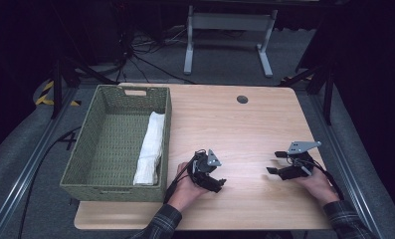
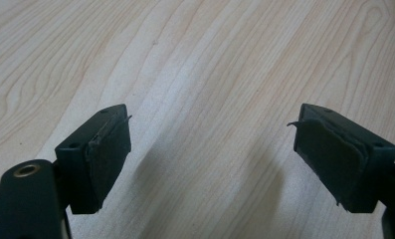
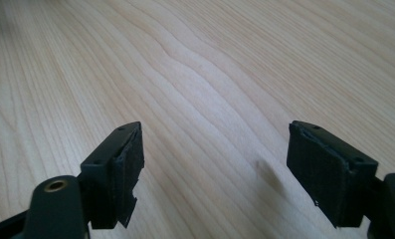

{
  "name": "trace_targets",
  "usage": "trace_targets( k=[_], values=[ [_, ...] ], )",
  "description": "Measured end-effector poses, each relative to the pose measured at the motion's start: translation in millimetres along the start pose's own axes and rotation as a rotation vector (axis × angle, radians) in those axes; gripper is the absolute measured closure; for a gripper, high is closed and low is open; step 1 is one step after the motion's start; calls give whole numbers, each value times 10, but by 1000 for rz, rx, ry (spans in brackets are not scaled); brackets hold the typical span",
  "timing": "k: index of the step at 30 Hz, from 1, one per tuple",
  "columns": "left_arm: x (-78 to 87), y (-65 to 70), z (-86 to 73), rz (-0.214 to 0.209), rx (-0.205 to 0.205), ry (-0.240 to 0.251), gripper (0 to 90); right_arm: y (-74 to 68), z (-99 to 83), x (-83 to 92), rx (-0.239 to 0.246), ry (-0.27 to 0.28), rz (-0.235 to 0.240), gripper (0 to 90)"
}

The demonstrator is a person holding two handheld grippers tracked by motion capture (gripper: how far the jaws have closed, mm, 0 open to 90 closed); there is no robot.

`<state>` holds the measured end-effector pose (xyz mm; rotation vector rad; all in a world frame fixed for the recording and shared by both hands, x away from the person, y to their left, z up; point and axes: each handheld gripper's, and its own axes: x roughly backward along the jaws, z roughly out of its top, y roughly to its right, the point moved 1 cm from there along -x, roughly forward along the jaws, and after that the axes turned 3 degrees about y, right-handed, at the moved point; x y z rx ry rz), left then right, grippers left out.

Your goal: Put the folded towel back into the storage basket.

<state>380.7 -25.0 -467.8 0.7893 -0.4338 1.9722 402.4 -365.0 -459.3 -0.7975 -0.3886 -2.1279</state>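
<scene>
**Woven basket, folded cloth, two claws on a bench**

Green woven basket [image 1: 116,142]: left of frame in the high view, on the pale wood bench [image 1: 245,129]. White folded cloth [image 1: 150,148]: lying along the basket's right inner wall. Left claw [image 1: 214,182]: lower centre, just right of the basket, jaws wide apart, holding nothing. Right claw [image 1: 277,162]: lower right, jaws wide apart, holding nothing, over bare wood.

On your counter [image 1: 245,129], the basket [image 1: 85,172] sits at the left with a folded towel [image 1: 151,149] along its right wall. Your left claw [image 1: 216,183] lies just right of it, your right claw [image 1: 277,163] farther right.
</scene>
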Motion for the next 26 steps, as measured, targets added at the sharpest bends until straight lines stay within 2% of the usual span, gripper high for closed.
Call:
trace_targets(
  k=[8,10,12,15,17,26],
  values=[
    [-69,1,-43,-5,-4,-29,151,-15,-121,24,6,0,-27,226],
    [-76,4,-53,-5,-18,-27,145,-13,-146,12,3,-9,-27,212],
    [-84,2,-60,-7,-22,-19,138,-13,-163,14,3,1,-31,209],
    [-89,-11,-93,-20,-27,6,112,-7,-196,10,2,24,-41,154],
    [-93,-10,-104,-20,-26,17,107,-6,-199,13,4,20,-48,150],
    [-101,-13,-100,-17,-28,9,73,-15,-208,18,-19,6,-72,95]
  ],
)
